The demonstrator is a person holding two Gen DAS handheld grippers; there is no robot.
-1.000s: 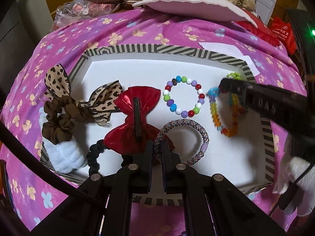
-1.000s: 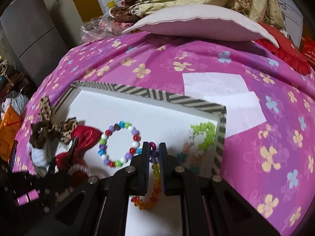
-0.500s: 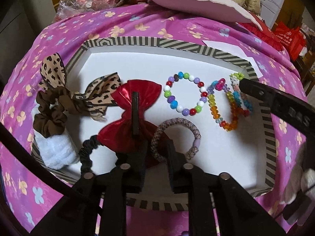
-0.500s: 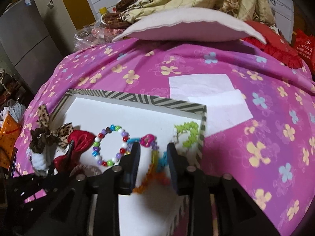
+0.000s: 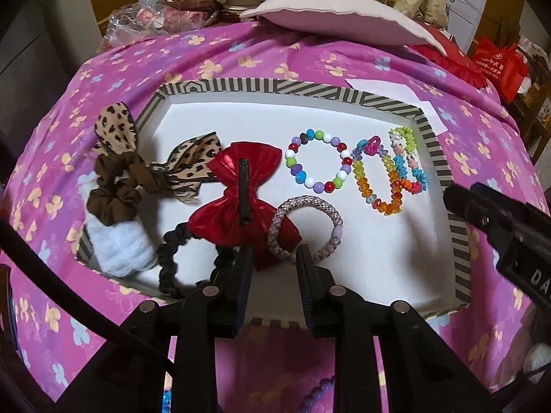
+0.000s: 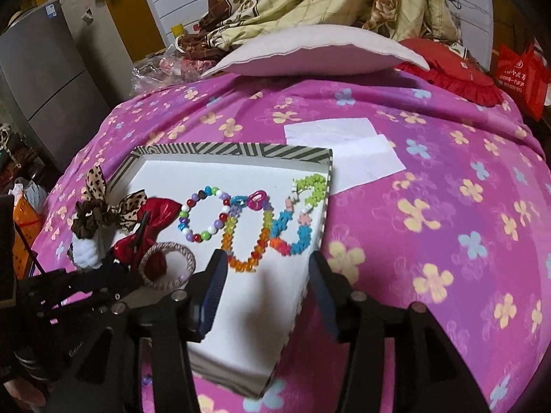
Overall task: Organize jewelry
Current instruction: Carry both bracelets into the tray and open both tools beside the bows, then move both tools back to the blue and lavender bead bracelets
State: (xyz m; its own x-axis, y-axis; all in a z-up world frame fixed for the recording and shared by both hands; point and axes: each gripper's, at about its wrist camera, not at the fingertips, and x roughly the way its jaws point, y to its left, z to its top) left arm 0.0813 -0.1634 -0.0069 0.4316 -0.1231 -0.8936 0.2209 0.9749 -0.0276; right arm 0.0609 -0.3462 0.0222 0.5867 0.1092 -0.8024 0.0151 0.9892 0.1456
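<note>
A: How do the tongs stand?

B: The left gripper (image 5: 273, 253) hangs at six o'clock over the shallow striped-rim cardboard tray (image 5: 437, 158), jaws opening, gripping nothing. The braided pink-grey elastic hair ring (image 5: 304, 229) lies on the tray floor with its near arc in the gap between them; whether a pad touches it, I cannot tell. The right gripper (image 6: 267, 265) is also opening, empty, above the tray's near right corner.

A: What crowds the tray, left to right?

B: At nine o'clock, a brown crinkled fabric scrunchie with leopard-print ribbon ears (image 5: 118, 189) sits on a fluffy white band (image 5: 118, 251). Next, a black ruffled hair tie (image 5: 175, 258), partly under a shiny red foil bow with a dark clip (image 5: 237, 203) whose lower lobe pokes through the hair ring.

A: And the jewelry?

B: Around one o'clock, a round bracelet of glossy mixed-colour beads (image 5: 318, 161). Touching it, a rainbow faceted crystal bracelet (image 5: 378, 186), then a spiky flower-bead bracelet, green to blue (image 5: 411, 161), against the right wall.

A: Underneath?

B: A magenta flowered bedspread (image 6: 447, 241).
</note>
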